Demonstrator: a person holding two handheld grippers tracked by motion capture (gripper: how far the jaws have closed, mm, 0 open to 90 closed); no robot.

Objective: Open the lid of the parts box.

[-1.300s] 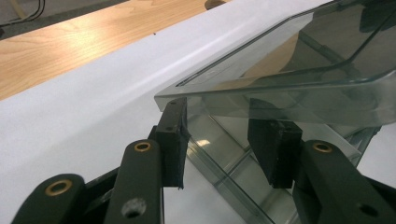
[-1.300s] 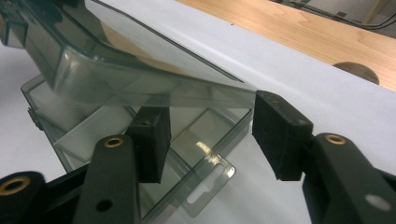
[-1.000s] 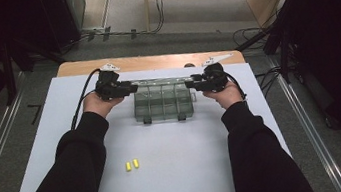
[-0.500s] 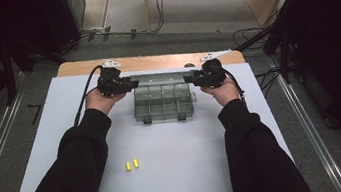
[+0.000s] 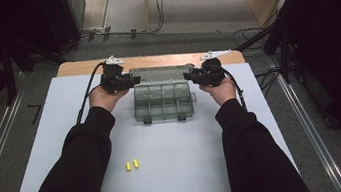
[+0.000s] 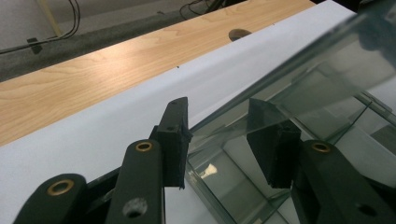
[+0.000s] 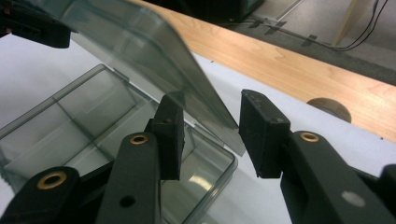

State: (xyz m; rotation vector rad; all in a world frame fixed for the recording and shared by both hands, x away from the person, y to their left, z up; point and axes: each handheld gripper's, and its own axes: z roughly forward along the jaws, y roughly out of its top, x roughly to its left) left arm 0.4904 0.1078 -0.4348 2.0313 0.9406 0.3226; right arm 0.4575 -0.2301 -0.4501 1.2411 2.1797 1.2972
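On the table (image 5: 56, 157): white sheet over a wooden top whose bare strip shows along the far edge.
Organizer box (image 5: 164, 102): clear smoky plastic, divided into compartments, at the middle of the far half; two dark latches on its near edge.
Lid (image 5: 161, 72): same transparent plastic, raised and tilted back; its thin edge is blurred in the left gripper view.
Left tongs (image 6: 224, 135): jaws either side of the lid's end; whether the pads press it I cannot tell, one jaw seen through plastic.
Right tongs (image 7: 210, 135): have just been closing around the lid's corner, a gap visible on one side.
Yellow pieces (image 5: 132, 165): two small ones, well apart from the box, too small to identify.
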